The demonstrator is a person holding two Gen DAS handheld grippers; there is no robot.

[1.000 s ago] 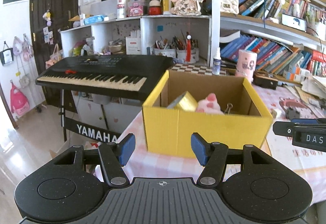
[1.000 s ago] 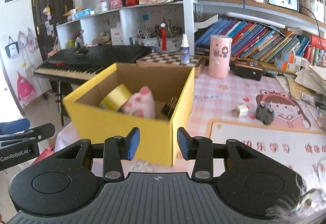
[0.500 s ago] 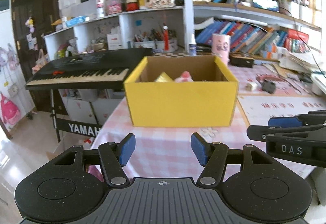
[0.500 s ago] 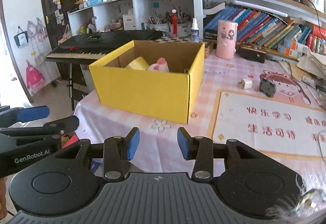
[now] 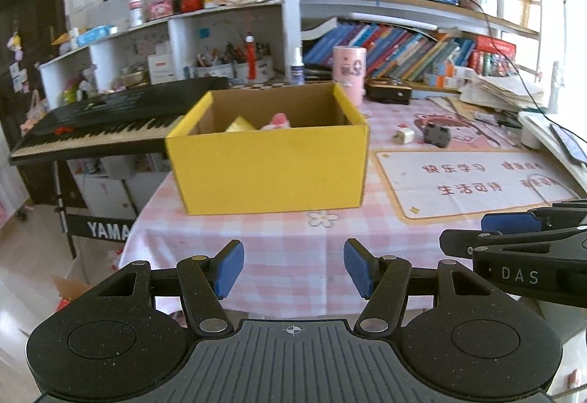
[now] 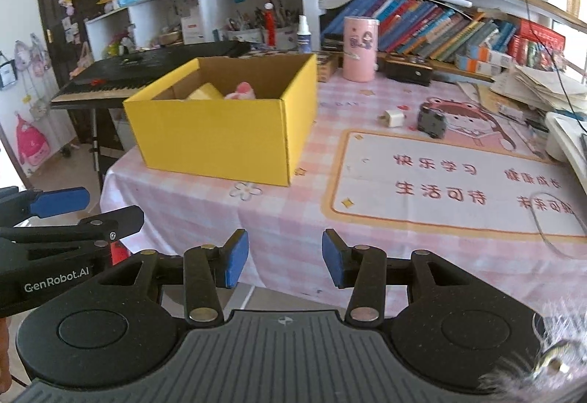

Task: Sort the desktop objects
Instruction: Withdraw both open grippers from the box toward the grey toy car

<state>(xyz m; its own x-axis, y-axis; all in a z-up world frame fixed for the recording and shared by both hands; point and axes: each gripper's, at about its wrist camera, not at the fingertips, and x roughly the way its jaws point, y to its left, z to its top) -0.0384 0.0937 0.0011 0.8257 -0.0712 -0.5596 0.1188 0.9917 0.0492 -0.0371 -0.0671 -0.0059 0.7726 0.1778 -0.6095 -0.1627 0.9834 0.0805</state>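
Both fisheye views look forward and slightly down from just off the near edge of the pink-checked counter (image 5: 286,249). Both take in the open yellow cardboard box (image 5: 271,168) (image 6: 223,142), from nearby, and the bookshelves behind.

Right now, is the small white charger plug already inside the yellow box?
No, the white charger plug lies on the pink tablecloth to the right of the yellow box, beside a dark grey object.

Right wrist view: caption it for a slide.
Empty right tongs face a yellow box on the pink checked tablecloth.
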